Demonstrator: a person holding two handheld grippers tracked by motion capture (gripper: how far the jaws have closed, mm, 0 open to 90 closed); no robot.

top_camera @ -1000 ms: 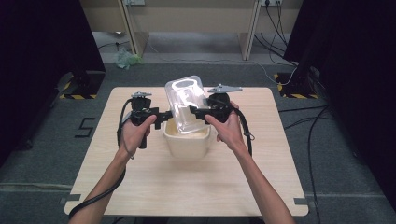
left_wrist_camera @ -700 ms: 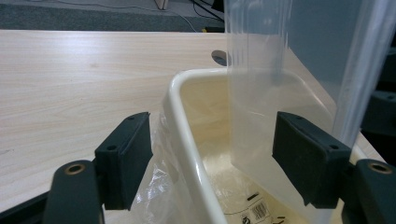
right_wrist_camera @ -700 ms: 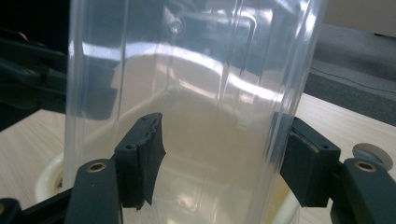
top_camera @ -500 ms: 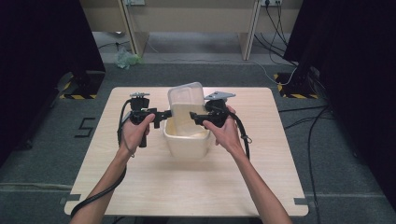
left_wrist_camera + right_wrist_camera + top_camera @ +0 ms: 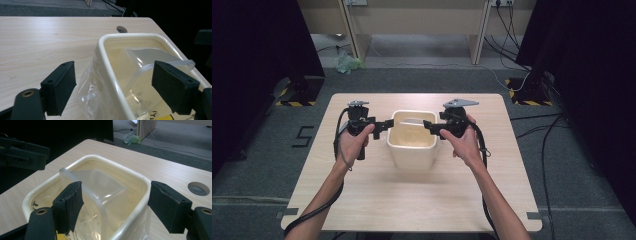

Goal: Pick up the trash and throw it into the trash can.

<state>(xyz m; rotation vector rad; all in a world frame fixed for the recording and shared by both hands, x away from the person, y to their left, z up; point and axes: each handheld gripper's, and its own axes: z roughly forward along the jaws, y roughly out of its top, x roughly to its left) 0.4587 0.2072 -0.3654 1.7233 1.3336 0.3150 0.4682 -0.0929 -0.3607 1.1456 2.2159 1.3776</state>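
Note:
A cream plastic bin (image 5: 411, 156) stands mid-table. A clear plastic bag (image 5: 412, 123) lies slumped inside it, its stiff folded edge slanting across the opening (image 5: 152, 61) (image 5: 98, 186). Thin film hangs over the bin's outer wall (image 5: 92, 93). My left gripper (image 5: 387, 125) is at the bin's left rim (image 5: 106, 63), my right gripper (image 5: 428, 125) at its right rim (image 5: 141, 181). Both have just been opening. Each one's jaws straddle the rim and film, and the pads (image 5: 61, 86) (image 5: 170, 206) stand clear of them.
The light wooden table (image 5: 412, 205) has bare room in front of and beside the bin, and a round cable hole (image 5: 198, 188) near its far edge. Black curtains flank the table. Cables and a green scrap (image 5: 347, 62) lie on the grey floor behind.
Both grippers held the clear bag up above the bin a second ago. They have let go and the bag has dropped into the bin; the hands sit slightly lower at the rim.

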